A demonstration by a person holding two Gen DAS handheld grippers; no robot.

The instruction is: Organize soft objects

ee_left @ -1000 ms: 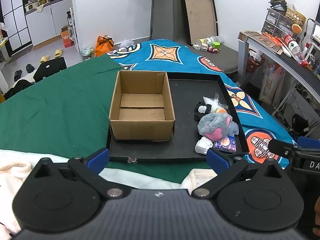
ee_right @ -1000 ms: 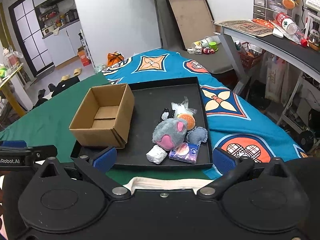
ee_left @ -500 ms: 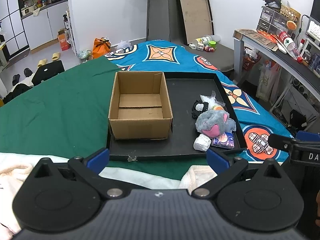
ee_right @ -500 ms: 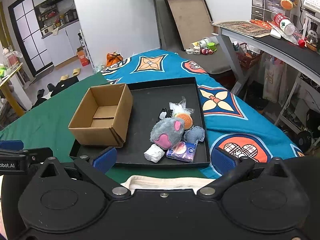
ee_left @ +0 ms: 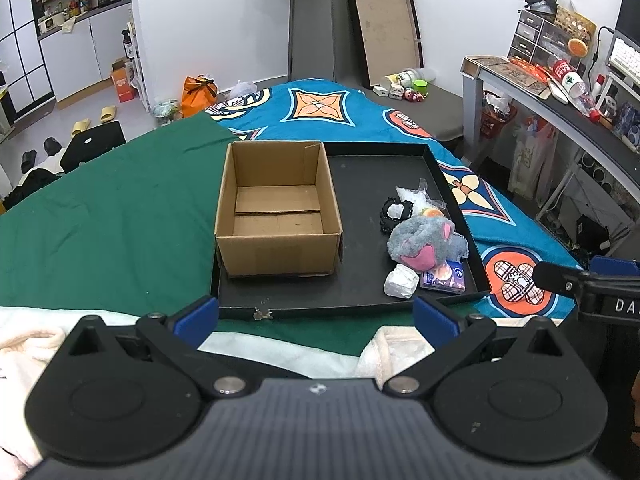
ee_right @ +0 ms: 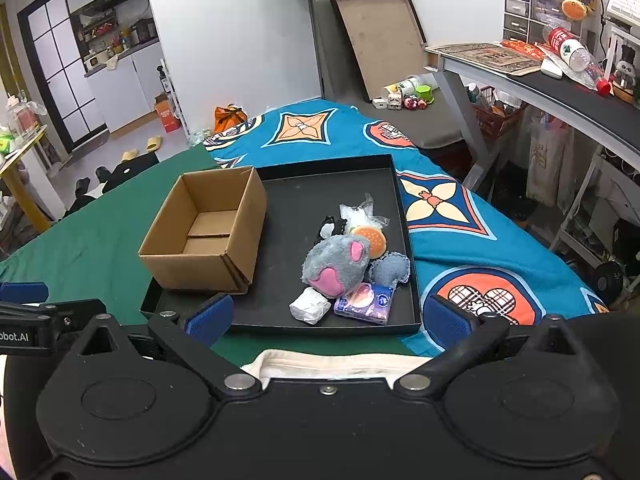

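Nothing was packed yet — the box (ee_left: 278, 212) sat empty on the tray (ee_left: 360, 296), soft toys (ee_right: 340, 264) piled beside it. Both claws, left (ee_left: 316, 316) and right (ee_right: 328, 316), hung wide apart, holding nothing. Next, probably, one should reach for a toy.

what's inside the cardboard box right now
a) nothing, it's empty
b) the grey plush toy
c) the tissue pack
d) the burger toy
a: the cardboard box shows only its bare bottom flaps, while the grey plush toy, tissue pack and burger toy all lie beside it on the black tray.
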